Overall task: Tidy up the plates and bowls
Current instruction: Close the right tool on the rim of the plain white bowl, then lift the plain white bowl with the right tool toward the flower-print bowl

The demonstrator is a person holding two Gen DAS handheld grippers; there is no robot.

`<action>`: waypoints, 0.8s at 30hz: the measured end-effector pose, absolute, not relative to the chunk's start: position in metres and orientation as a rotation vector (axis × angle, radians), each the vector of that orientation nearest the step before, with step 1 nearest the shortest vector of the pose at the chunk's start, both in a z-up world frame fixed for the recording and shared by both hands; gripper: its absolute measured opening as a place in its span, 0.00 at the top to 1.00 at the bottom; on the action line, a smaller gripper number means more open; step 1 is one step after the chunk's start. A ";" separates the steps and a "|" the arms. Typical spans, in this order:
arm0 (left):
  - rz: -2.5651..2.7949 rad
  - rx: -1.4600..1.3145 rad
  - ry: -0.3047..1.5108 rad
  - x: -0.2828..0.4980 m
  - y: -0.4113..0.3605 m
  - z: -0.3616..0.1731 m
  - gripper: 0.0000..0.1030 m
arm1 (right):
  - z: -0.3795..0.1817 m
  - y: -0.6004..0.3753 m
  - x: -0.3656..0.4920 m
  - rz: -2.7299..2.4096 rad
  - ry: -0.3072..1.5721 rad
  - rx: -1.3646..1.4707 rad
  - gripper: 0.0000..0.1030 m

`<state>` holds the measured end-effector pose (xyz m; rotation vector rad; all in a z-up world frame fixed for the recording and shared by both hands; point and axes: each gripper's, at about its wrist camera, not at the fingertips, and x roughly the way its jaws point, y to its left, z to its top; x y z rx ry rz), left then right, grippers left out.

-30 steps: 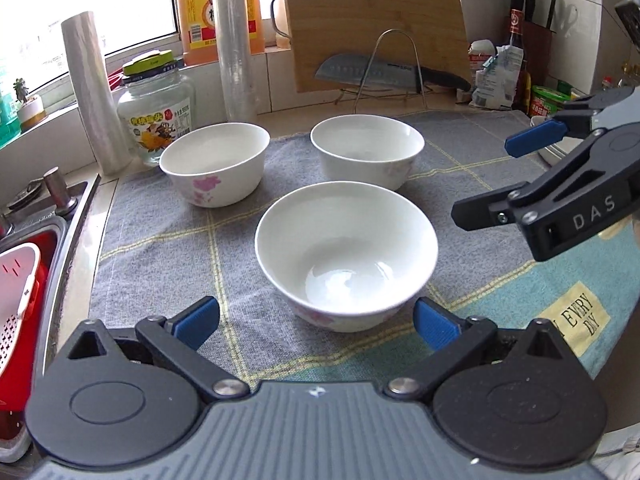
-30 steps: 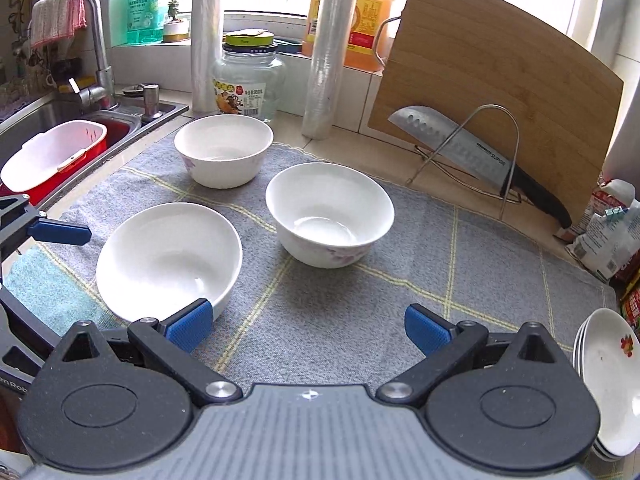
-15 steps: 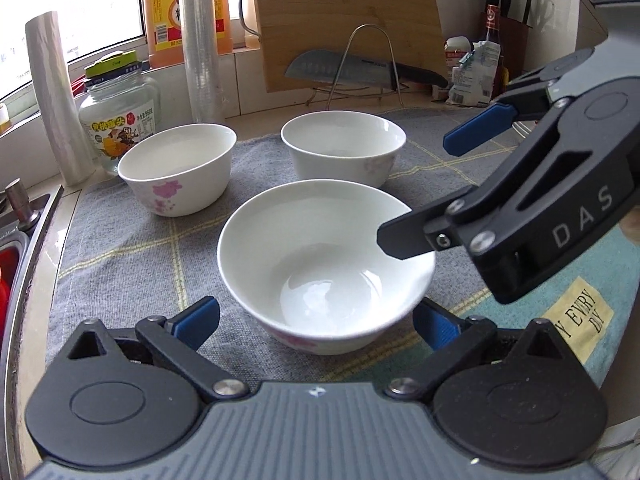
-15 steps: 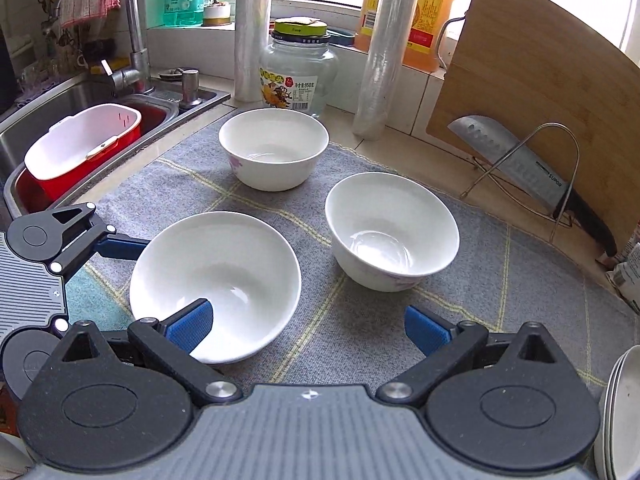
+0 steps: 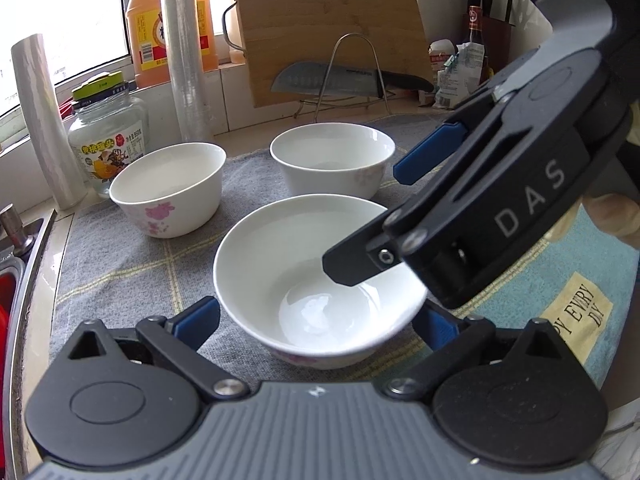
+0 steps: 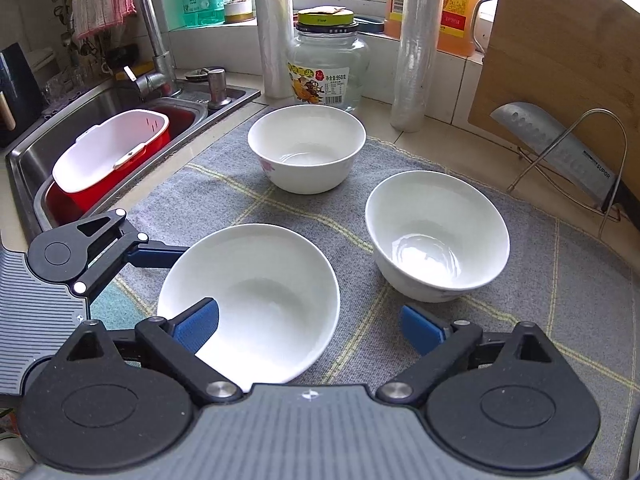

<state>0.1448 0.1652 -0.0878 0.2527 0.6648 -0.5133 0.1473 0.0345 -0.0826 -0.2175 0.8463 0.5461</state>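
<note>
Three white bowls with pink flowers stand on a grey checked mat (image 5: 120, 264). The nearest bowl (image 5: 288, 288) sits between the open fingers of my left gripper (image 5: 316, 324). My right gripper (image 6: 310, 326) is open and hangs over this bowl's right rim (image 6: 256, 292); its left blue pad (image 6: 198, 322) is above the bowl's inside, its right pad outside. The right gripper also shows in the left wrist view (image 5: 500, 208). The far left bowl (image 5: 168, 188) and the far right bowl (image 5: 332, 164) stand apart behind.
A glass jar (image 5: 106, 136), film rolls (image 5: 42, 120) and an oil bottle (image 5: 168, 24) stand at the back. A cutting board (image 5: 328, 28) and a cleaver on a wire rack (image 5: 332, 76) lean behind. A sink (image 6: 108, 128) holds a red basin on the left.
Both grippers have moved in on the nearest bowl. The right gripper has swung left and down over the bowl's right rim. The bowls have not moved.
</note>
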 end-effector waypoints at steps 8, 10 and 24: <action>-0.519 0.227 0.666 0.143 0.168 -0.089 0.04 | -0.086 0.038 0.155 0.591 0.881 -0.185 0.14; -0.520 0.227 0.659 0.143 0.168 -0.088 0.04 | -0.086 0.040 0.157 0.598 0.884 -0.185 0.16; -0.542 0.249 0.643 0.140 0.167 -0.084 0.07 | -0.089 0.044 0.169 0.644 0.916 -0.146 0.29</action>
